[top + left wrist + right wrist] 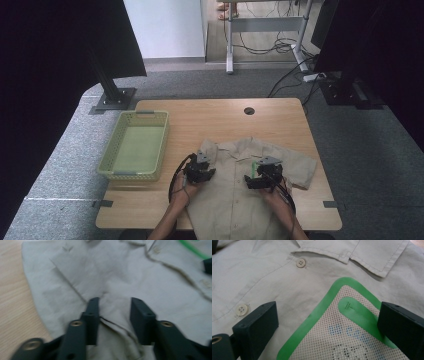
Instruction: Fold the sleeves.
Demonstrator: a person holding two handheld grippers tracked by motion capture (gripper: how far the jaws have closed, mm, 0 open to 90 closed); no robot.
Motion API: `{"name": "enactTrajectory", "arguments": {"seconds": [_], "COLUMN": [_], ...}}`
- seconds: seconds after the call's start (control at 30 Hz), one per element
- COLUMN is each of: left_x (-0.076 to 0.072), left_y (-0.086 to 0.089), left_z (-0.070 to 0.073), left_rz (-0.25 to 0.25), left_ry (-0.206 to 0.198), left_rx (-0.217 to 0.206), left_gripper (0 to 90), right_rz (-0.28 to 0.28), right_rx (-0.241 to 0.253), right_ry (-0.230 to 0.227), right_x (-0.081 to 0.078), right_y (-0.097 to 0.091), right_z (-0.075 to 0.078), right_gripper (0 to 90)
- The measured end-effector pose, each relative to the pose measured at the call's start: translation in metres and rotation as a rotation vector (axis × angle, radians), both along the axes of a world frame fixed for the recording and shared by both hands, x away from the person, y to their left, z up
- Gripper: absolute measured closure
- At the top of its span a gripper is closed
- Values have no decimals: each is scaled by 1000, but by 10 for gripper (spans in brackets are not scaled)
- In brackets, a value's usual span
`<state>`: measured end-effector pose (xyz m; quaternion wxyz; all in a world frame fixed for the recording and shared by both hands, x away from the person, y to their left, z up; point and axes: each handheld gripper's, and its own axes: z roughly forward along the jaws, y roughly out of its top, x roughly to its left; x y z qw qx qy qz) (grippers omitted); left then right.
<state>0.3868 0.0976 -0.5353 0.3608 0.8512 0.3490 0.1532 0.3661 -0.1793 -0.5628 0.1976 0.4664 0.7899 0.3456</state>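
Wooden table (280, 112), shirt (235, 190), basket (112, 152); grey carpet (360, 150).

Wooden table (280, 117): shirt (235, 200), basket (134, 146).

My high view looks forward and down on the whole table (220, 112), the shirt (235, 195) at six o'clock. My two gripper views sit close over that same shirt (140, 277) (267, 270), each looking along its own jaws.

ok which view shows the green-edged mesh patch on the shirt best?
Right gripper view: the mesh patch lies close up on the shirt. High view gives a green speck; left gripper view just a green edge.
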Motion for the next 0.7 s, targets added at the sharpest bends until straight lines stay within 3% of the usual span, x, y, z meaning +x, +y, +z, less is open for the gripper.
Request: {"name": "enactTrajectory", "arguments": {"seconds": [0.1, 0.27, 0.33, 0.6, 0.67, 0.7], "left_x": [-3, -2, 1, 15, 16, 16], "left_y": [4, 16, 22, 35, 39, 40], "left_z": [14, 23, 20, -10, -14, -16], "left_rz": [-12, 33, 68, 145, 149, 146], "left_ry": [-27, -48, -51, 4, 7, -4], "left_rx": [-56, -69, -46, 49, 4, 3], "left_gripper": [439, 323, 307, 285, 267, 256], "right_rz": [7, 18, 27, 77, 93, 96], "right_rx": [0, 0, -1, -2, -8, -8], "right_ry": [0, 0, 1, 0, -10, -13], "right_x": [0, 0, 0, -2, -3, -3], "right_y": [-1, -2, -2, -4, -5, -5], "right_z": [0, 0, 0, 2, 3, 4], "right_gripper": [30, 29, 28, 50, 44, 41]}}
